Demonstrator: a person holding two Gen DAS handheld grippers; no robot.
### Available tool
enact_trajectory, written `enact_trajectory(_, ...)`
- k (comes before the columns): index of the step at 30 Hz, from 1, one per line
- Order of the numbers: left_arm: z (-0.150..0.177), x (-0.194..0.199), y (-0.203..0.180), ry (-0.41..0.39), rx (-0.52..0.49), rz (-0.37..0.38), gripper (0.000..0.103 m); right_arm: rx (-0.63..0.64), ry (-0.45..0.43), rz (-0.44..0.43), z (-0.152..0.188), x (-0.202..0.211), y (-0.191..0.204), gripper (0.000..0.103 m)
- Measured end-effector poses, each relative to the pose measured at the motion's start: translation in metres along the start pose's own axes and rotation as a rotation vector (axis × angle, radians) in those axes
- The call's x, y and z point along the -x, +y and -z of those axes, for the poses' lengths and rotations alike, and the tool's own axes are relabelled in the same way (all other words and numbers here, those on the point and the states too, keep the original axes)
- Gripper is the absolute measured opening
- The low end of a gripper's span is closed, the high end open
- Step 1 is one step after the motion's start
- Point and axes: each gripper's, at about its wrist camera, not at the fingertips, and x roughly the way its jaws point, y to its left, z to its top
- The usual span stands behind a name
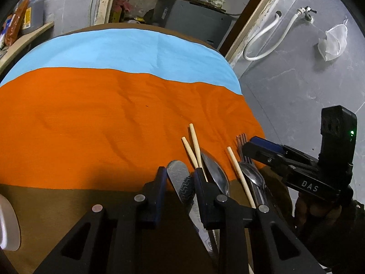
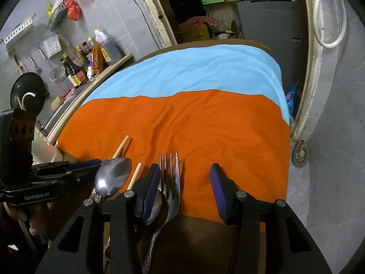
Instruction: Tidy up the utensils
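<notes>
1. The handles of the utensils run under the grippers and out of sight at the near edge; the far end of the knife shows between the left gripper fingers, contact unclear, so I cannot tell whether they grip it.
2. The right gripper stands open over the fork; spoons and chopsticks lie just left on the orange cloth.
3. Readable: "DAS"; "GenRobot.AI".

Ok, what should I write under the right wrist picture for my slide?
Open right gripper over a fork on the orange cloth, spoons and chopsticks beside it.
</notes>
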Motion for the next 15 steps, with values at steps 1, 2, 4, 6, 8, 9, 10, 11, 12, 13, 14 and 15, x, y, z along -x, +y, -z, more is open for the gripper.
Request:
enact_trajectory(1, 0.0006, 0.0001, -0.0021, 0.003, -0.002, 0.003, 0.023, 0.002, 0.001, -0.002, 0.0003, 0.0000, -0.0009, 0.041)
enact_trajectory(2, -0.0014, 0.0004, -0.0016, 0.003, -0.002, 0.001, 0.018, 0.004, 0.001, -0.003, 0.0000, -0.0005, -0.0006, 0.041)
enact_trajectory(4, -0.0006, 0.0026, -0.0036, -0.004, 0.007, -0.003, 0.011, 0.006, 0.003, -0.004, -0.0006, -0.0009, -0.0018, 0.041)
enact_trajectory(6, -0.0005, 0.0043, -0.0051, -0.009, 0.023, 0.006, 0.008, 0.008, 0.005, -0.004, -0.0003, 0.0000, -0.0018, 0.041)
enact_trajectory(8, -0.0002, 0.0043, -0.0056, 0.000, 0.033, 0.021, 0.008, 0.008, 0.006, -0.007, 0.0002, 0.0006, -0.0017, 0.041)
enact_trajectory(9, -0.0006, 0.0042, -0.0058, 0.005, 0.040, 0.027, 0.007, 0.008, 0.007, -0.008, 0.0006, 0.0008, -0.0016, 0.041)
enact_trajectory(10, 0.0007, 0.0059, -0.0052, 0.006, 0.043, 0.031, 0.007, 0.010, 0.008, -0.010, 0.0005, 0.0009, -0.0012, 0.041)
enact_trajectory(11, 0.0003, 0.0062, -0.0046, 0.010, 0.050, 0.037, 0.007, 0.015, 0.010, -0.014, 0.0006, 0.0009, -0.0002, 0.040)
enact_trajectory(12, 0.0001, 0.0059, -0.0037, 0.017, 0.059, 0.043, 0.007, 0.021, 0.015, -0.017, 0.0006, 0.0006, 0.0015, 0.038)
enact_trajectory(13, 0.0001, 0.0054, -0.0027, 0.024, 0.072, 0.050, 0.007, 0.026, 0.021, -0.018, 0.0007, -0.0005, 0.0031, 0.033)
enact_trajectory(14, 0.0007, 0.0052, -0.0019, 0.028, 0.079, 0.054, 0.007, 0.030, 0.023, -0.019, 0.0006, -0.0007, 0.0041, 0.033)
enact_trajectory(15, 0.0010, 0.0043, -0.0015, 0.036, 0.086, 0.058, 0.007, 0.034, 0.026, -0.023, 0.0003, -0.0009, 0.0050, 0.032)
